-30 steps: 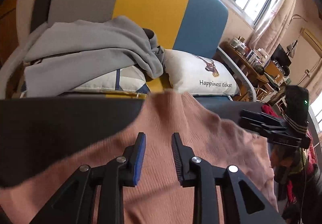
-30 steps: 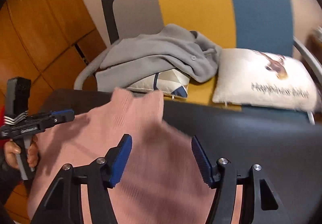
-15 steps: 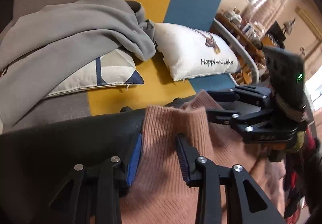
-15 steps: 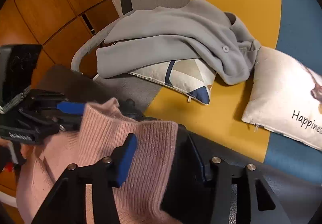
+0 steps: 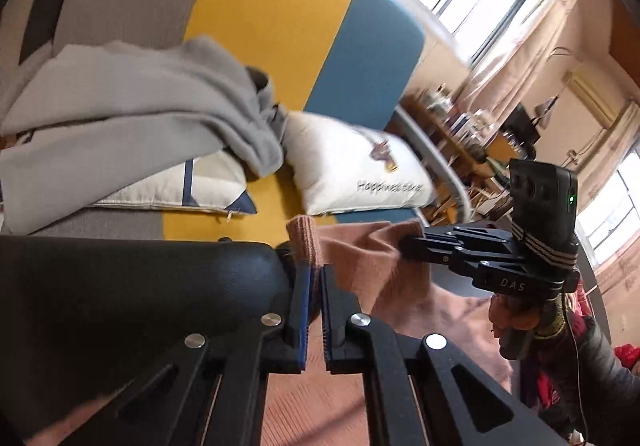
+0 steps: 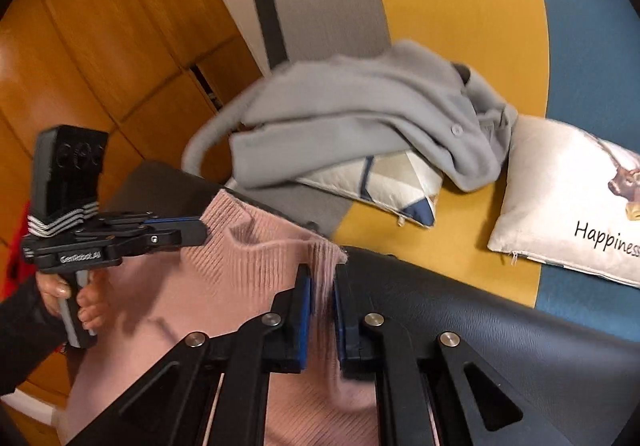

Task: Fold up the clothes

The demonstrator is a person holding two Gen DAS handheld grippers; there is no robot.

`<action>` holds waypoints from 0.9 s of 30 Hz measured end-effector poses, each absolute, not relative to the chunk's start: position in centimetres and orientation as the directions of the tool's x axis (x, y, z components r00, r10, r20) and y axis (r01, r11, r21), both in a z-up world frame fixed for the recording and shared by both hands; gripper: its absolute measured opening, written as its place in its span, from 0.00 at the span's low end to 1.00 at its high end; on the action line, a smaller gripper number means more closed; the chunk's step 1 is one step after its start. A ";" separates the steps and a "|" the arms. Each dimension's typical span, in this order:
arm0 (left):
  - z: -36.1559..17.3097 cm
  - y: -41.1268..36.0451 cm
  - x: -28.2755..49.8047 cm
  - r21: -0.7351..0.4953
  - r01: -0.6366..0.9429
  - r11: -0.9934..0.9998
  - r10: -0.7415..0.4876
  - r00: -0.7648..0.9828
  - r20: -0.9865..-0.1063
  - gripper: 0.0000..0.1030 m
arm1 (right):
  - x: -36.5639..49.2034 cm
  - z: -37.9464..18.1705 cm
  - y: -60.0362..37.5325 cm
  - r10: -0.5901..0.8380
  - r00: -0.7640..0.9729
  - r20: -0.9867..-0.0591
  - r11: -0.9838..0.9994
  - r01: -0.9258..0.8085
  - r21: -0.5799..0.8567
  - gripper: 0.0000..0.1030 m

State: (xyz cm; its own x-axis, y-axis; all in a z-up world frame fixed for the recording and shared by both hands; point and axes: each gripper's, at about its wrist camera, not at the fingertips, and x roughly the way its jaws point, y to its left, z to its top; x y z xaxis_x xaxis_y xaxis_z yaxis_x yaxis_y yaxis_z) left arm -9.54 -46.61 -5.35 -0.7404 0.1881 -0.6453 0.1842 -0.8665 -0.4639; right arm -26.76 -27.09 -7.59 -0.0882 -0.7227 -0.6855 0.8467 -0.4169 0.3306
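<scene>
A pink ribbed sweater point(image 5: 360, 270) lies on a black leather surface point(image 5: 120, 286) in front of a sofa. My left gripper point(image 5: 314, 278) is shut on the sweater's far edge, with a fold of knit sticking up between the blue pads. My right gripper point(image 6: 320, 282) is shut on the other end of that edge of the sweater point(image 6: 224, 286). Each gripper shows in the other's view: the right one in the left wrist view point(image 5: 404, 244), the left one in the right wrist view point(image 6: 202, 232). The edge is lifted and taut between them.
A grey, yellow and blue sofa point(image 5: 272, 17) stands behind. On it lie a grey garment point(image 6: 360, 113) over a patterned cushion point(image 6: 396, 181) and a white "Happiness" pillow point(image 6: 568, 197). Wooden cabinets point(image 6: 100, 45) stand at the left; a cluttered desk point(image 5: 460, 125) at the right.
Both grippers have closed on the sweater's far edge, which was loose between open jaws before, and have lifted it off the black surface.
</scene>
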 end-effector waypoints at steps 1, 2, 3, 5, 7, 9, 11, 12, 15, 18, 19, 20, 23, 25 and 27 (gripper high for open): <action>-5.1 -46.2 -8.6 -0.468 0.179 -0.865 0.192 -0.744 -0.639 0.04 | -25.9 -7.1 -26.2 -0.733 -0.089 -0.674 -0.412 0.847 0.335 0.10; -5.0 -45.7 -7.7 -0.465 0.174 -0.868 0.191 -0.747 -0.637 0.04 | -25.0 -6.9 -25.4 -0.743 -0.089 -0.664 -0.405 0.848 0.340 0.07; -5.2 -45.2 -6.8 -0.458 0.176 -0.871 0.188 -0.744 -0.642 0.04 | -24.2 -6.8 -24.7 -0.749 -0.088 -0.656 -0.402 0.848 0.344 0.07; -6.1 -44.2 -5.3 -0.455 0.186 -0.871 0.187 -0.730 -0.657 0.04 | -22.6 -7.2 -23.3 -0.750 -0.087 -0.656 -0.404 0.845 0.350 0.07; -7.4 -43.1 -3.9 -0.458 0.202 -0.866 0.191 -0.712 -0.676 0.04 | -20.7 -8.2 -22.1 -0.740 -0.077 -0.668 -0.407 0.843 0.353 0.07; -8.8 -42.3 -2.8 -0.459 0.218 -0.861 0.194 -0.694 -0.693 0.04 | -19.0 -9.5 -21.0 -0.725 -0.066 -0.686 -0.413 0.838 0.356 0.07; -10.1 -41.8 -1.8 -0.459 0.233 -0.857 0.194 -0.679 -0.708 0.05 | -17.7 -10.9 -20.3 -0.701 -0.065 -0.710 -0.425 0.838 0.343 0.07; -10.6 -41.8 -1.2 -0.474 0.246 -0.846 0.201 -0.675 -0.710 0.05 | -17.0 -11.6 -19.9 -0.689 -0.065 -0.722 -0.431 0.838 0.336 0.07; -11.0 -42.5 0.7 -0.542 0.284 -0.791 0.227 -0.687 -0.690 0.08 | -15.4 -13.1 -18.5 -0.663 -0.068 -0.745 -0.447 0.834 0.322 0.11; -10.0 -43.5 2.2 -0.582 0.315 -0.750 0.211 -0.720 -0.661 0.10 | -14.9 -12.5 -17.2 -0.667 -0.065 -0.742 -0.462 0.817 0.344 0.12; -9.5 -43.7 2.6 -0.593 0.318 -0.739 0.203 -0.735 -0.647 0.10 | -14.7 -12.0 -16.9 -0.677 -0.070 -0.732 -0.460 0.817 0.347 0.12; -8.9 -43.8 2.7 -0.599 0.317 -0.735 0.195 -0.748 -0.635 0.11 | -14.5 -11.2 -16.7 -0.695 -0.076 -0.715 -0.454 0.818 0.354 0.12; -7.8 -43.2 1.4 -0.617 0.283 -0.734 0.213 -0.767 -0.605 0.14 | -13.9 -9.1 -16.8 -0.733 -0.097 -0.674 -0.441 0.821 0.362 0.15; -7.8 -41.9 -0.4 -0.595 0.270 -0.757 0.223 -0.749 -0.624 0.14 | -13.7 -8.3 -18.0 -0.735 -0.117 -0.667 -0.443 0.828 0.343 0.19; -8.5 -40.2 -2.3 -0.544 0.264 -0.796 0.228 -0.702 -0.674 0.14 | -13.6 -8.7 -19.5 -0.721 -0.121 -0.682 -0.452 0.828 0.331 0.20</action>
